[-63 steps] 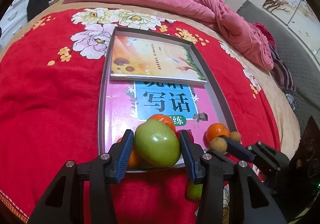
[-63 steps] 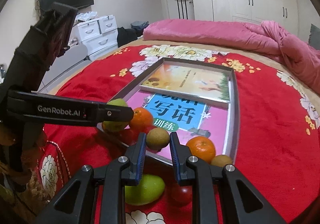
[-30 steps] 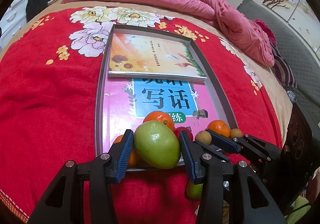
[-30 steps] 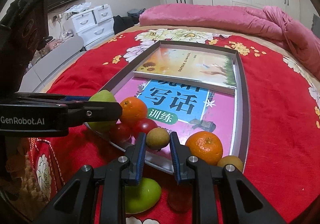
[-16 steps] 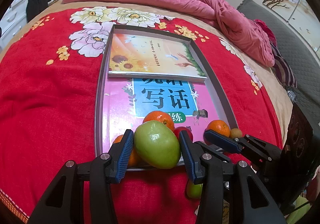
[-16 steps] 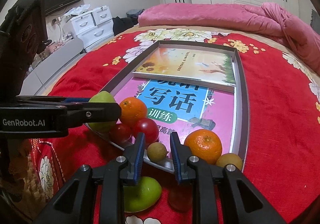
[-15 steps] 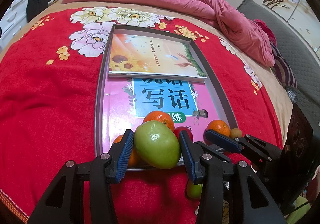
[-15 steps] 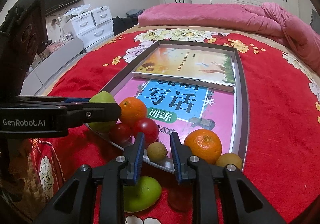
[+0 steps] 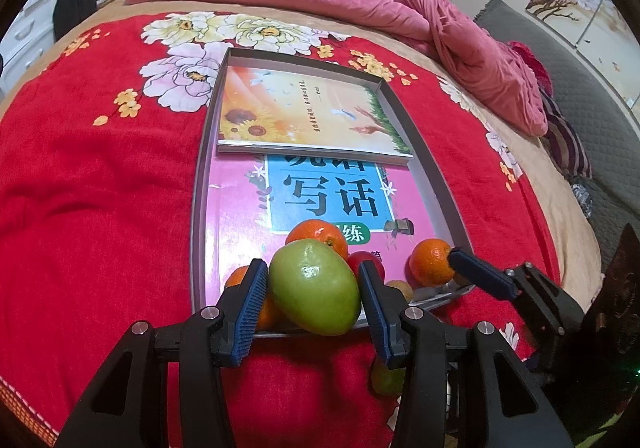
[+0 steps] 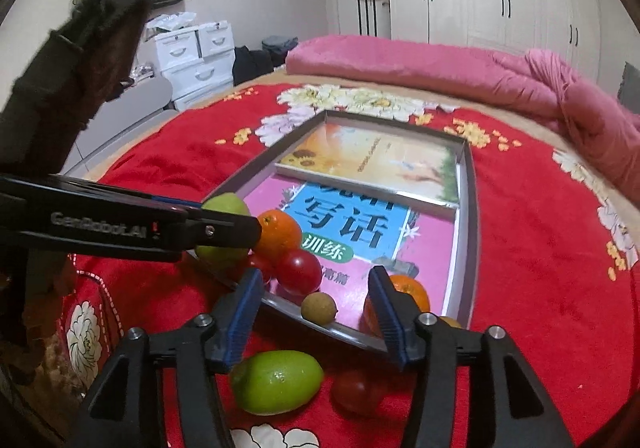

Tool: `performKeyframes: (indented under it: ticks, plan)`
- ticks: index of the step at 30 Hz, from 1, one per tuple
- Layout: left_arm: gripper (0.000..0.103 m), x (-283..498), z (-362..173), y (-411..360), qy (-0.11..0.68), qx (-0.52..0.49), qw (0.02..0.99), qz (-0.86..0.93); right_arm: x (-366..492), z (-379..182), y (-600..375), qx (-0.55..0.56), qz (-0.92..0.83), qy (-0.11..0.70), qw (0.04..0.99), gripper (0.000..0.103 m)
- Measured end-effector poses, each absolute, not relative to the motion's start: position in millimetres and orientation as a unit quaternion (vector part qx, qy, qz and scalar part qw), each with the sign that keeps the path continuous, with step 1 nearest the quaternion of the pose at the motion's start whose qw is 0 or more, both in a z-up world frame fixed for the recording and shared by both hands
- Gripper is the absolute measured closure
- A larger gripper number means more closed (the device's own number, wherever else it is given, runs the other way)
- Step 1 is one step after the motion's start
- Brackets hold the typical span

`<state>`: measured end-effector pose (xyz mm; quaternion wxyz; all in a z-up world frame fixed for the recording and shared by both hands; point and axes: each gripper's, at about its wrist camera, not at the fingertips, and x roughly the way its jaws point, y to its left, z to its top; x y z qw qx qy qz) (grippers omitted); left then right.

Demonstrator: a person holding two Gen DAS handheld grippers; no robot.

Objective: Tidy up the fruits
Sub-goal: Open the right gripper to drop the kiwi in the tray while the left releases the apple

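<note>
Fruit is being gathered at the near end of the tray (image 10: pixel 467 248), and the small brown longan (image 10: pixel 319 308) has just gone in: a second ago the right gripper (image 10: pixel 316 298) was pinching it over the tray, and now the longan lies loose against the near wall while the jaws are opening, with nothing pressed between them. That piece looks done, so this hand is free for the next one.

The left gripper (image 9: pixel 313 290) has not shifted and still pinches a green fruit (image 9: pixel 316 286) between its blue pads, held above the tray's near-left corner and not yet set down.

Inside the tray, on a pink book (image 9: pixel 240 216), sit an orange (image 10: pixel 278 234), two red tomatoes (image 10: pixel 299 271) touching it, the longan, and another orange (image 10: pixel 412 294) near the right corner with a second brown fruit partly hidden just beside it. A sunflower-cover book (image 9: pixel 304 116) lies over the pink one at the far end.

Outside the tray, on the red blanket (image 10: pixel 532 248), a green fruit (image 10: pixel 278 382) and a tomato (image 10: pixel 356 390) are left, just below the right gripper, likely the next picks.
</note>
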<state>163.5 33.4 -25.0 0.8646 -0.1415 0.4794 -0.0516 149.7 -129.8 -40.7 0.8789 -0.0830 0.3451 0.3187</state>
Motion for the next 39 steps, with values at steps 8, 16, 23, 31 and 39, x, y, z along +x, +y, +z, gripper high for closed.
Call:
performKeyframes:
  ticks: [8,16,23,31,39]
  plan:
    - [0.054,160.3,-21.6,34.2,0.475,-0.143,0.866,-0.054,143.1,-31.0,-146.7,-0.084,0.294,0.326,0.895,0.041]
    - [0.053,159.1,-20.9,32.2,0.476,-0.138,0.866,-0.056,142.4,-27.3,-157.0,-0.077,0.279,0.320,0.902,0.038]
    - [0.047,157.4,-18.2,30.4,0.472,-0.137,0.869,-0.059,143.4,-24.3,-165.6,-0.068,0.266,0.316,0.908,0.037]
    - [0.041,152.7,-11.1,28.9,0.466,-0.132,0.873,-0.057,143.1,-17.7,-172.6,-0.059,0.255,0.305,0.916,0.032]
    - [0.031,146.9,5.7,30.4,0.449,-0.130,0.882,-0.053,141.5,-10.9,-182.0,-0.048,0.243,0.296,0.922,0.027]
